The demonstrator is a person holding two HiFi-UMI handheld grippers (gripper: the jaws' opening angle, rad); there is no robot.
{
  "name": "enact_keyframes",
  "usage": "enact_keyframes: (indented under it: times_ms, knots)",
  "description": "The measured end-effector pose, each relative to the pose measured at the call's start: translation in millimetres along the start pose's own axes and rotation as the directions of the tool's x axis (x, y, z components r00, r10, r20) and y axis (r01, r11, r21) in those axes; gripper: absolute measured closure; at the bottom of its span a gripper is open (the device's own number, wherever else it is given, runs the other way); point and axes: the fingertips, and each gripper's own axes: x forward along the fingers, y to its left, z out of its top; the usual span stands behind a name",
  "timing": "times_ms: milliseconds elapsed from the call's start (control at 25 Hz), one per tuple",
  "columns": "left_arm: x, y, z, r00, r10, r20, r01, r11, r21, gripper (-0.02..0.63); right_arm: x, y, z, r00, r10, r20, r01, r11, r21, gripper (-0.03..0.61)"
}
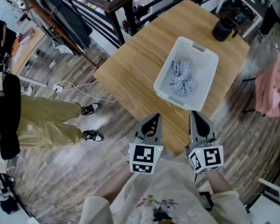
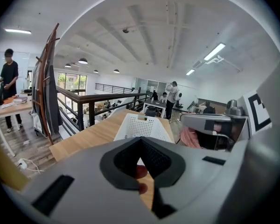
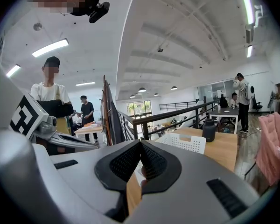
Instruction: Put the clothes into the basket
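Clothes point(image 1: 183, 77) lie bundled inside the basket point(image 1: 203, 55) by the worktop's point(image 1: 140, 69) right edge. Left tool point(image 1: 153, 119) and right tool point(image 1: 196, 116) hang clenched, empty, at its near edge. Loading looks done; any retreat should stay clear of the basket.

Item count, head view:

- Wooden table point(image 1: 135, 64): one.
- White perforated basket point(image 1: 209, 85): one, on the table's far right part.
- Checked garment point(image 1: 183, 77): one, bundled inside the basket.
- Dark jug point(image 1: 222, 29): one, at the table's far right corner.
- Pink garment point(image 1: 270, 90): one, at the right, off the table.
- Grippers: two, the left gripper point(image 1: 151, 123) and the right gripper point(image 1: 196, 118), both at the near edge.
- Marker cubes: two, the left cube point(image 1: 144, 157) and the right cube point(image 1: 206, 158).
- Seated person point(image 1: 37, 120): one, at the left.
- Black shoes point(image 1: 90, 108): two.
- White cable point(image 1: 79, 85): one, on the floor at the left.
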Motion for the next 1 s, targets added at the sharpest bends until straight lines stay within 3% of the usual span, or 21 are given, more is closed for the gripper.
enact_keyframes:
  times_ms: [240, 440, 680, 1000]
  knots:
    - [-23.5, -6.8, -1.0, 0.999, 0.005, 0.032, -0.004, 1.0, -0.031, 0.614, -15.1, 6.3, 3.0, 1.0, 0.004, 0.012, -0.004, 1.0, 0.009, 0.557]
    - [-32.4, -34.7, -9.6, 0.999, 0.025, 0.033, -0.023, 0.998, -0.059, 0.614, -38.1, 1.5, -2.8, 0.996, 0.082, -0.022, -0.082, 0.997, -0.014, 0.557]
    - [-43.6, -80.7, -13.1, 0.996, 0.082, 0.047, -0.075, 0.989, -0.125, 0.614, -78.5, -17.9, 0.2, 0.989, 0.144, -0.035, -0.145, 0.989, -0.03, 0.557]
    - [-56.5, -151.0, -19.6, 0.99, 0.131, 0.058, -0.125, 0.986, -0.11, 0.614, -133.0, -58.0, -8.2, 0.989, 0.149, -0.021, -0.149, 0.989, -0.013, 0.556]
